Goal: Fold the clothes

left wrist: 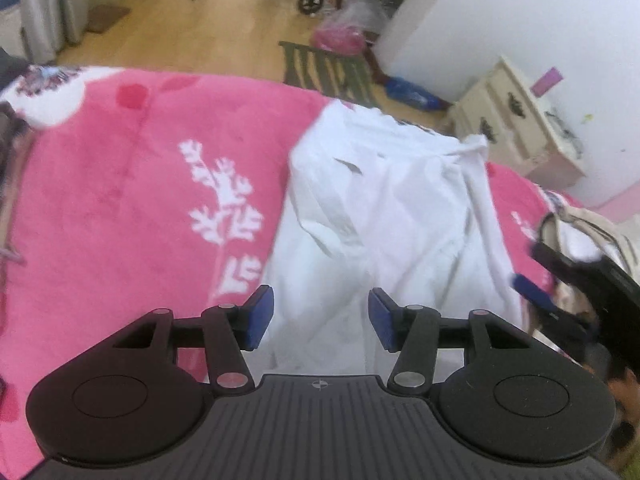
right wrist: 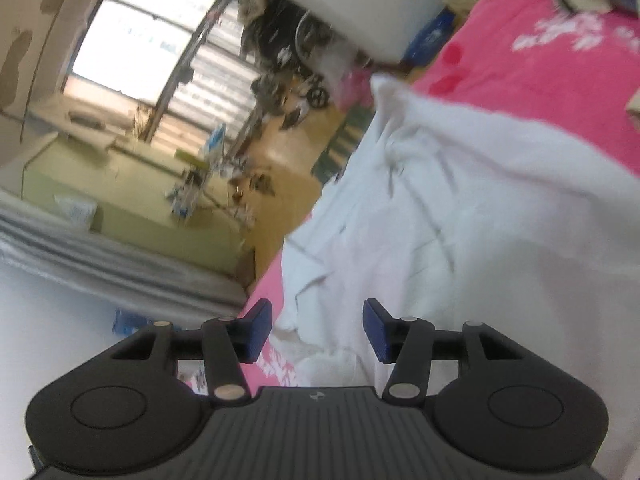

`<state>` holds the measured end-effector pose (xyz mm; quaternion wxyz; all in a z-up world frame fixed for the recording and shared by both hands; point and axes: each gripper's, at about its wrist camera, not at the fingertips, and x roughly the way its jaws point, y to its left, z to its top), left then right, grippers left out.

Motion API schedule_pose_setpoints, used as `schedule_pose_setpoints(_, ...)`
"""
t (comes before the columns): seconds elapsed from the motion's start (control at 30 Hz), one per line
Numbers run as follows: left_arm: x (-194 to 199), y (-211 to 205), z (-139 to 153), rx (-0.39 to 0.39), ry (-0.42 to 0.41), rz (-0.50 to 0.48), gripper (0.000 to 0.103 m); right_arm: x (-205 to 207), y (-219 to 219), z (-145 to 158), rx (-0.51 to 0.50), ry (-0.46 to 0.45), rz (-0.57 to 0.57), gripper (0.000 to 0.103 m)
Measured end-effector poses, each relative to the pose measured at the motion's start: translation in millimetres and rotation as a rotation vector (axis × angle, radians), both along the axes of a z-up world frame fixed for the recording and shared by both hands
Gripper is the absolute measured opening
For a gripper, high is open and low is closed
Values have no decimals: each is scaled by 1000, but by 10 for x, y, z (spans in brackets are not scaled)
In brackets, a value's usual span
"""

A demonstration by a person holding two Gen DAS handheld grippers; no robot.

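Below, rumpled white garment [left wrist: 384, 216] on pink blanket [left wrist: 120, 184], left hand-held gripper [left wrist: 321, 318] released, right hand-held gripper [right wrist: 318, 330] released, both empty

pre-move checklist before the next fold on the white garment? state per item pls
1. Left tongs free of cloth: ok. They stand open, nothing between the blue pads.
2. Right tongs free of cloth: ok. Open, pads clear, in a steeply rolled view.
3. White garment on the pink blanket: ok, it lies there unheld.
4. Garment flat enough to fold: not ok. It is creased, with a bunched ridge near its far end.
5. Next grasp edge located: cannot tell. Both views are blurred and hems do not read clearly.
6. Tongs apart from each other: ok. The right tongs show at the left view's right edge.
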<state>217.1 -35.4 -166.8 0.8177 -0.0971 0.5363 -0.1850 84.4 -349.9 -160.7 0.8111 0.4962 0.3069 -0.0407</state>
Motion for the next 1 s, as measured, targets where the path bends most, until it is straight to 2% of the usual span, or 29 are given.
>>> schedule_pose_setpoints(0.13,82,-57,358,102,-23,77,52,-191,-101,233,-35,-36,-11,54)
schedule_pose_setpoints(0.27,165,-120,870,147,-62,214,52,-184,-236,638,-69,-66,65,54)
schedule_pose_setpoints(0.37,182,-210,1403,190,-155,303,52,-53,-374,1011,-96,-95,149,54)
schedule_pose_setpoints(0.5,224,-247,2214,235,-310,379,52,335,-550,1451,-161,-157,285,54)
schedule_pose_setpoints(0.6,252,-137,2777,303,-395,392,52,599,-601,1715,-207,-188,359,54)
schedule_pose_setpoints(0.7,205,40,3191,405,-467,382,52,930,-514,1853,-242,-257,464,53)
schedule_pose_setpoints(0.8,106,225,3381,458,-523,368,53,1165,-363,2001,-304,-307,525,51)
schedule_pose_setpoints(0.9,-61,417,3292,420,-550,363,53,1254,-226,2084,-283,-333,547,51)
schedule_pose_setpoints(1.0,-155,652,2968,314,-544,348,53,1174,-50,2030,-262,-302,549,51)
